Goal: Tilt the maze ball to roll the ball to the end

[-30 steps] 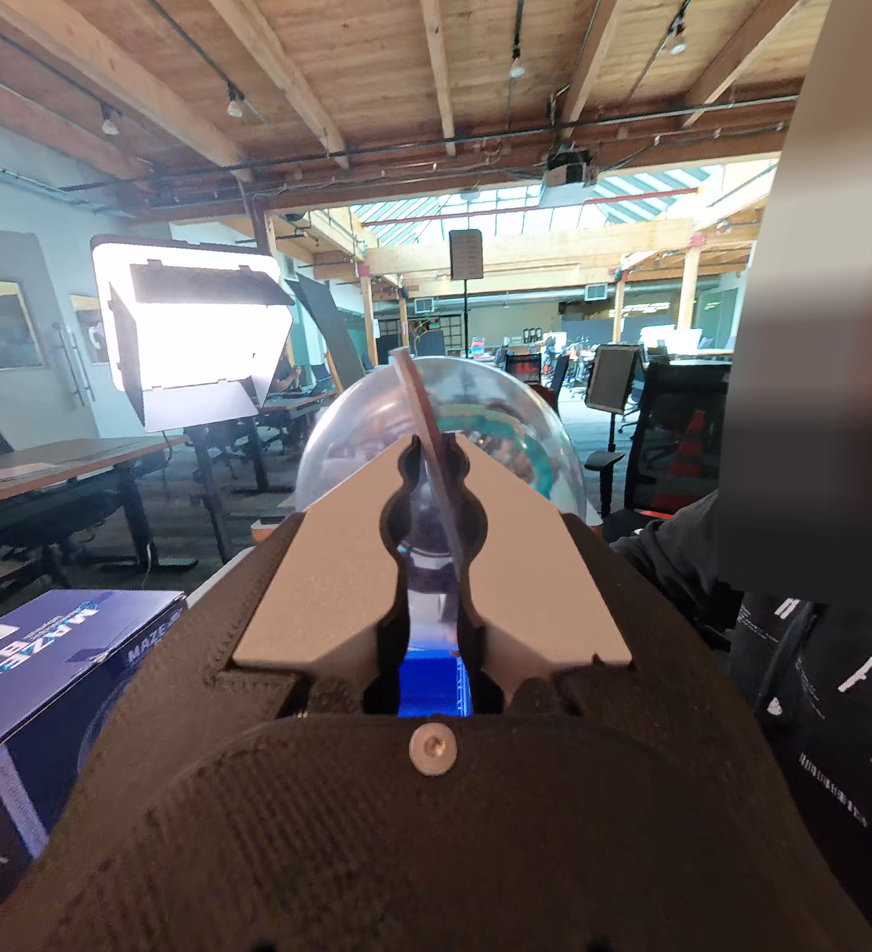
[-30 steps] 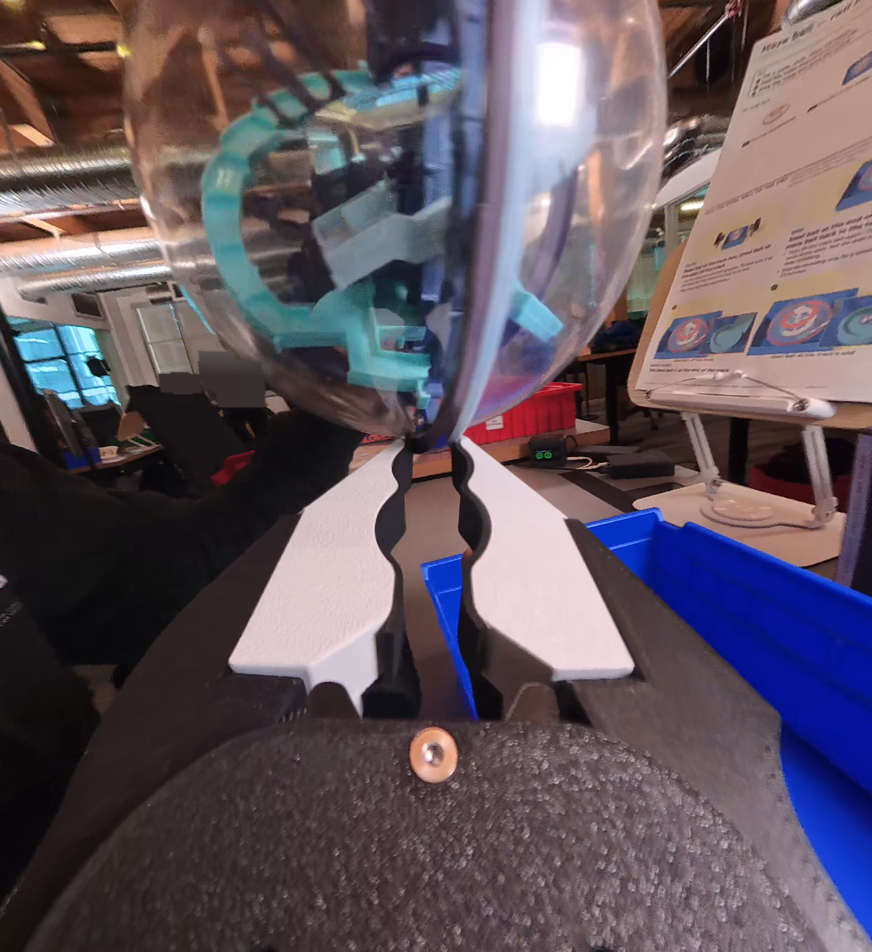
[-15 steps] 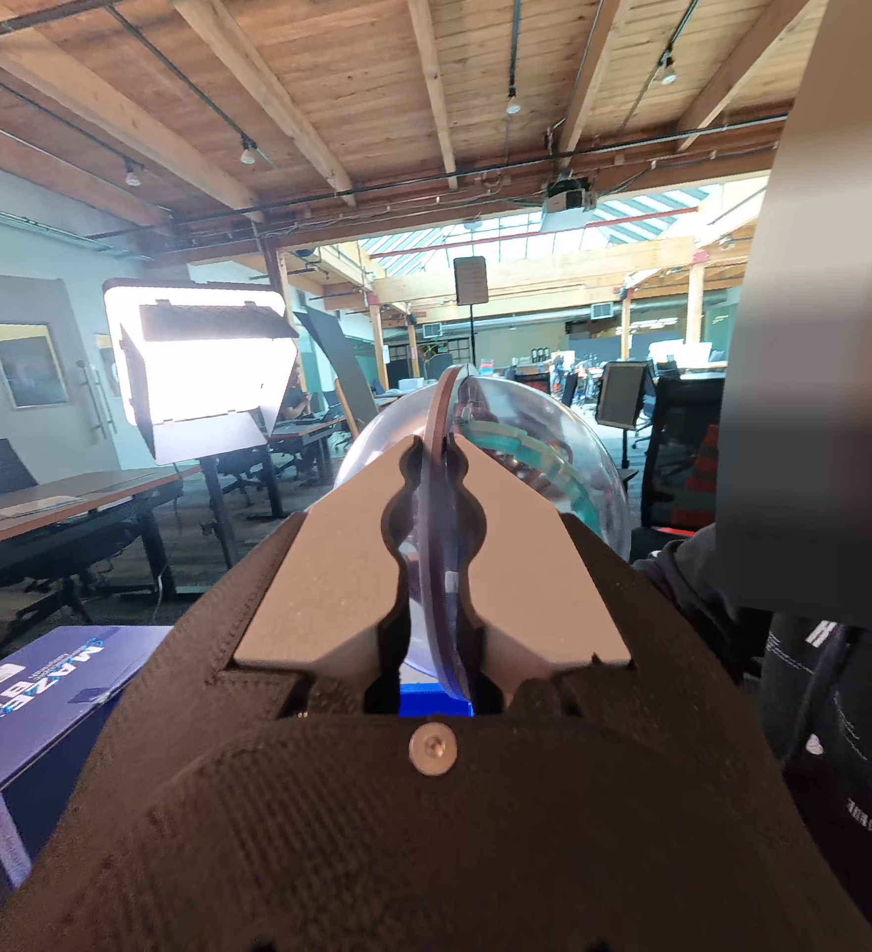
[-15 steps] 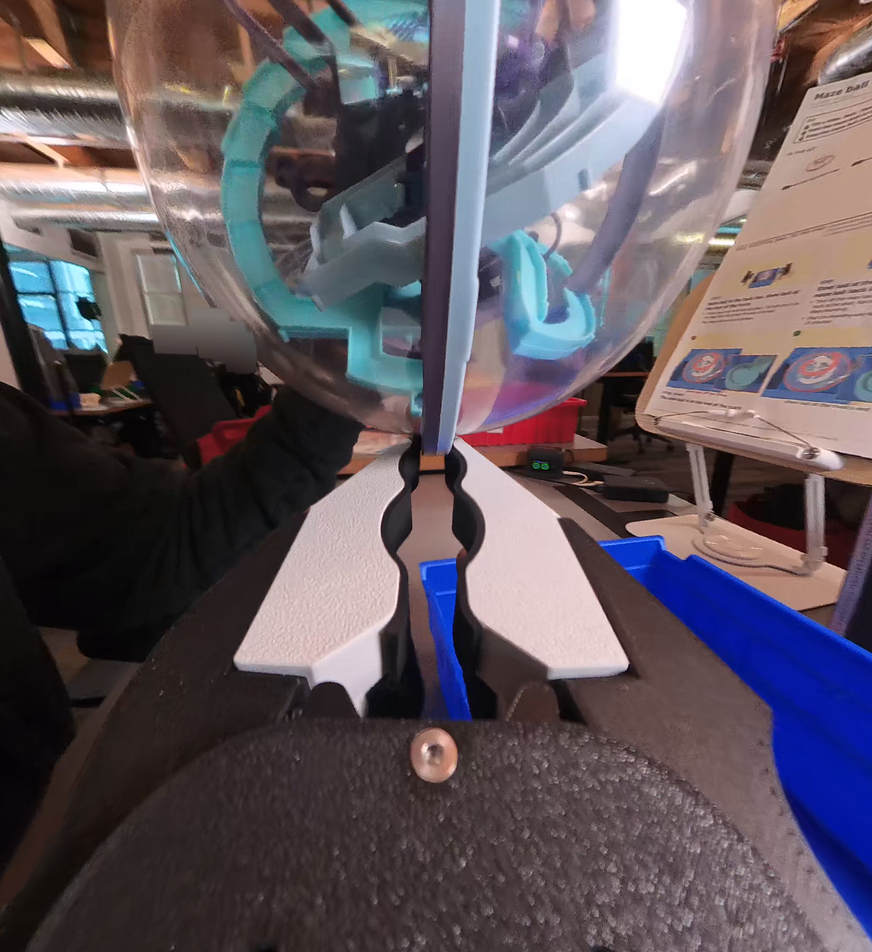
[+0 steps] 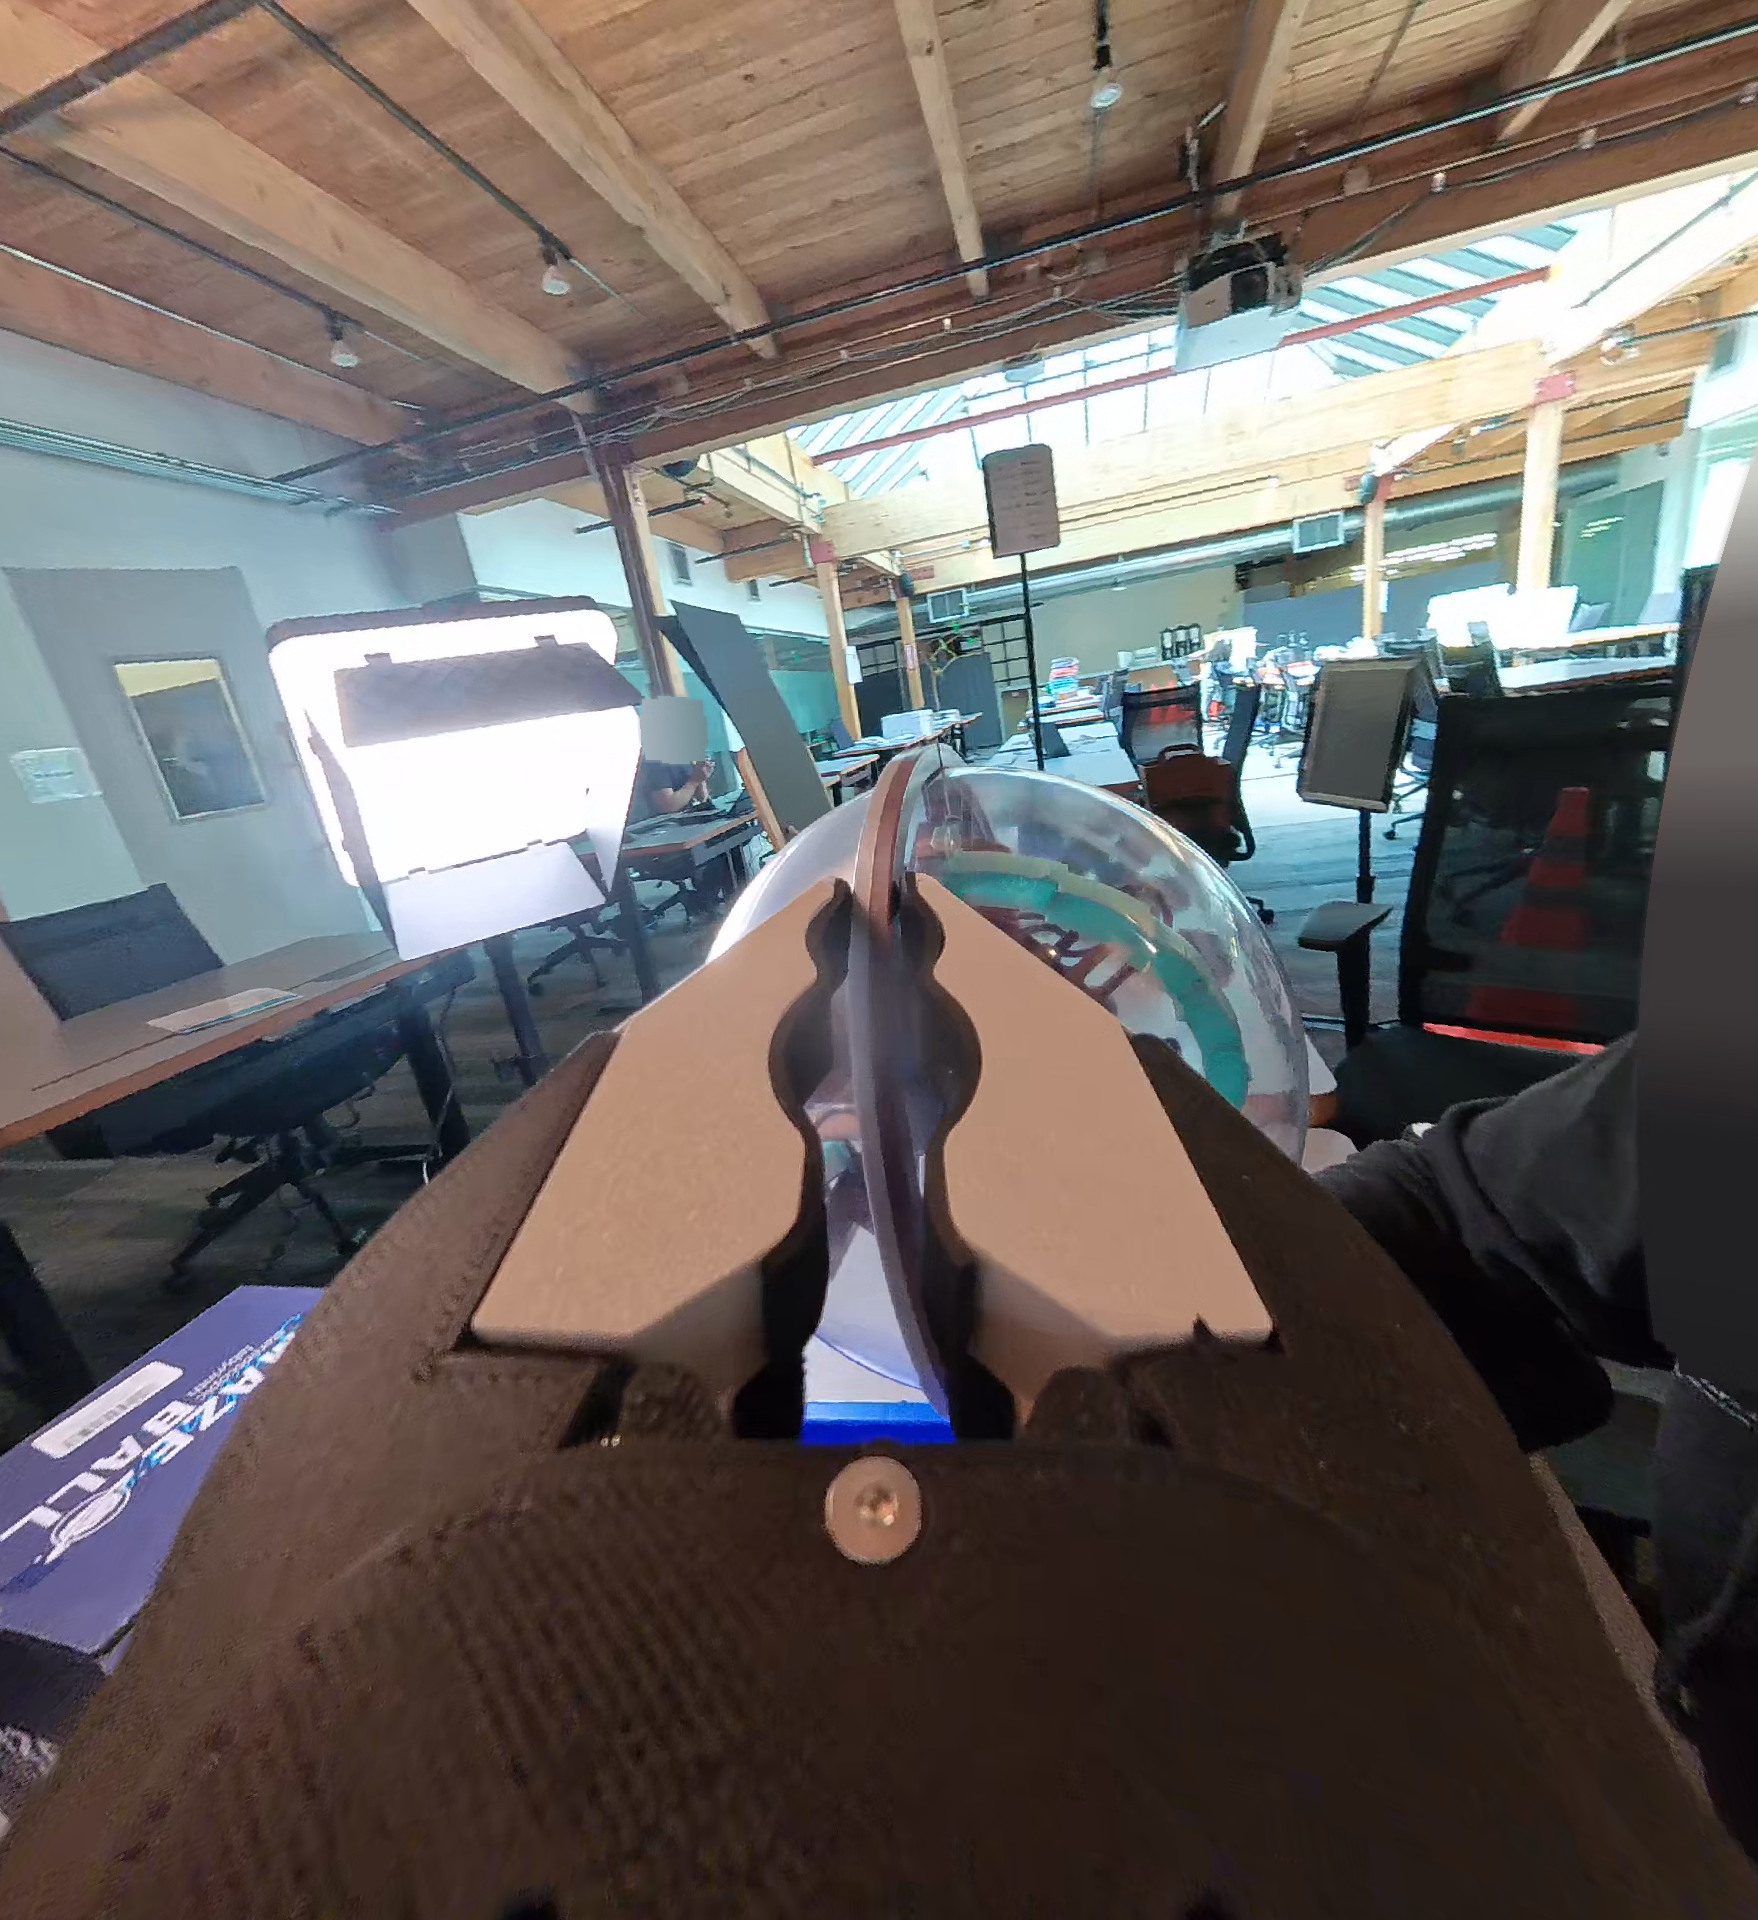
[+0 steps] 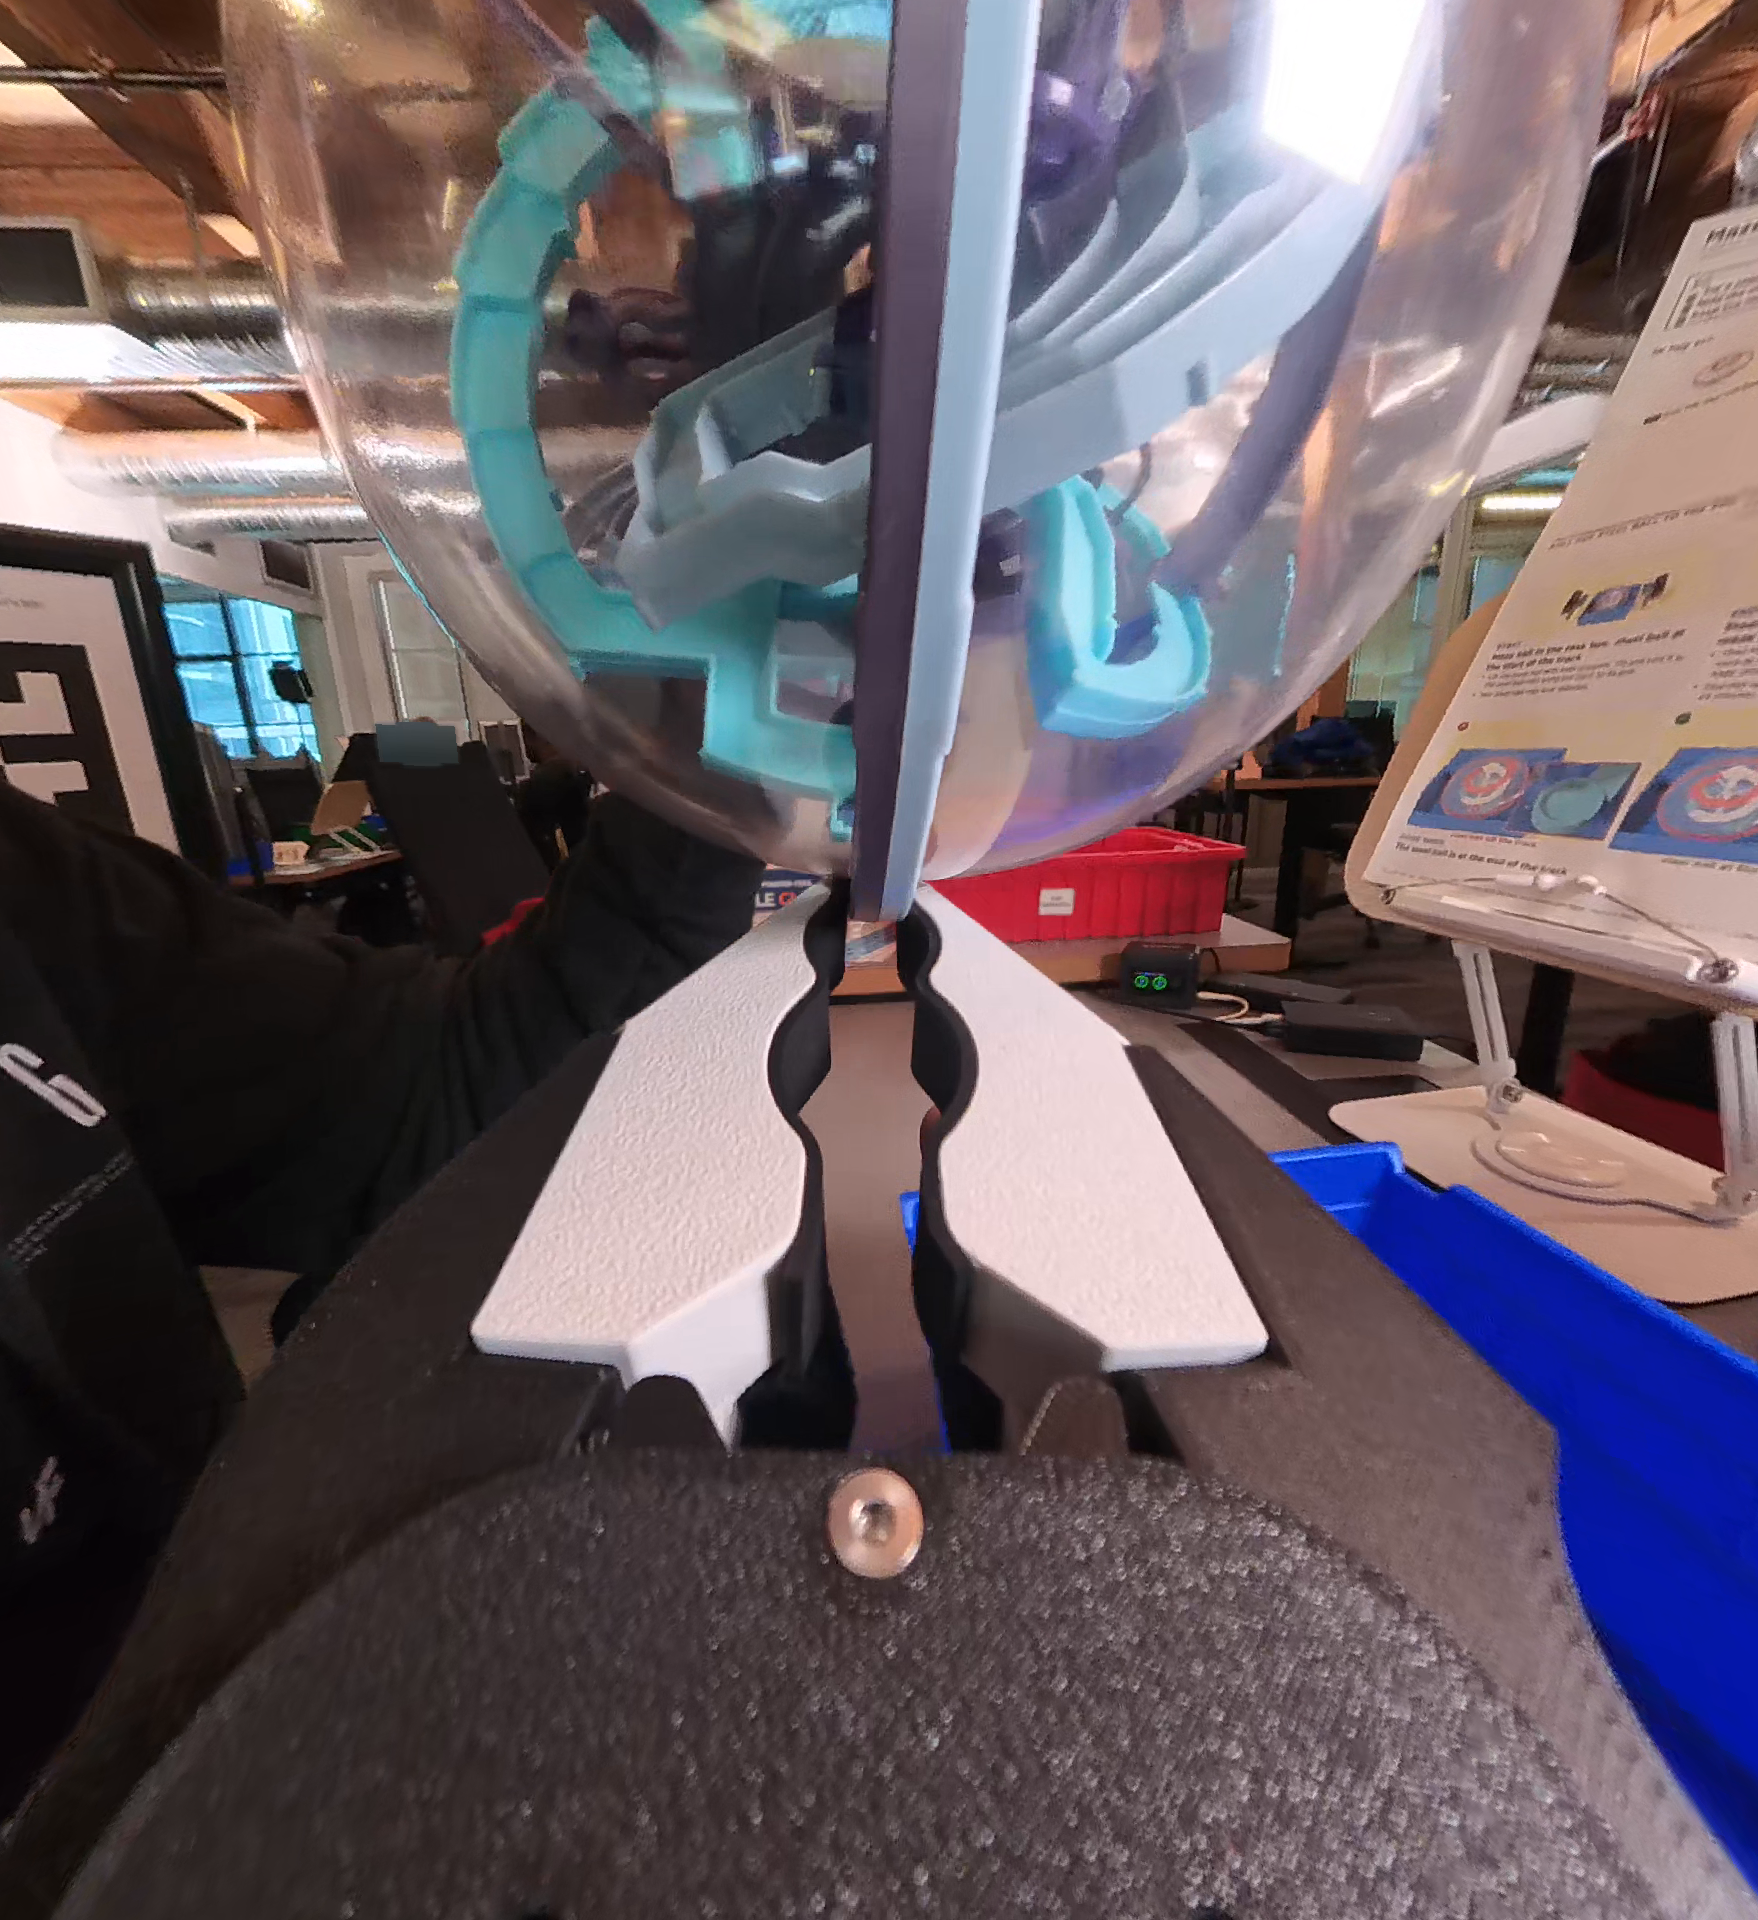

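The maze ball (image 6: 958, 416), a clear sphere with teal and pale blue tracks inside, is held in the air between both tools, filling the upper half of the right wrist view. Its flat rim (image 6: 916, 520) runs nearly straight up and down the frame there. The right tongs (image 6: 870, 920) pinch the lower edge of that rim at their very tips, jaws almost pressed together. In the left wrist view the left tongs (image 5: 880, 899) clamp the same rim (image 5: 880, 831) deeper in, the flange running between the pads down toward the hinge, with the sphere (image 5: 1114, 935) bulging to the centre right of the frame.

This looks like the tilting step, well under way. The small ball itself cannot be made out among the tracks and reflections, so how far it has travelled cannot be told.

The next move likely calls for both wrists to roll together, slowly, so the rim does not twist out of the shallow right-hand pinch. A blue bin (image 6: 1633, 1455) sits at lower right below the sphere, and a blue box (image 5: 106, 1475) lies at lower left of the left view
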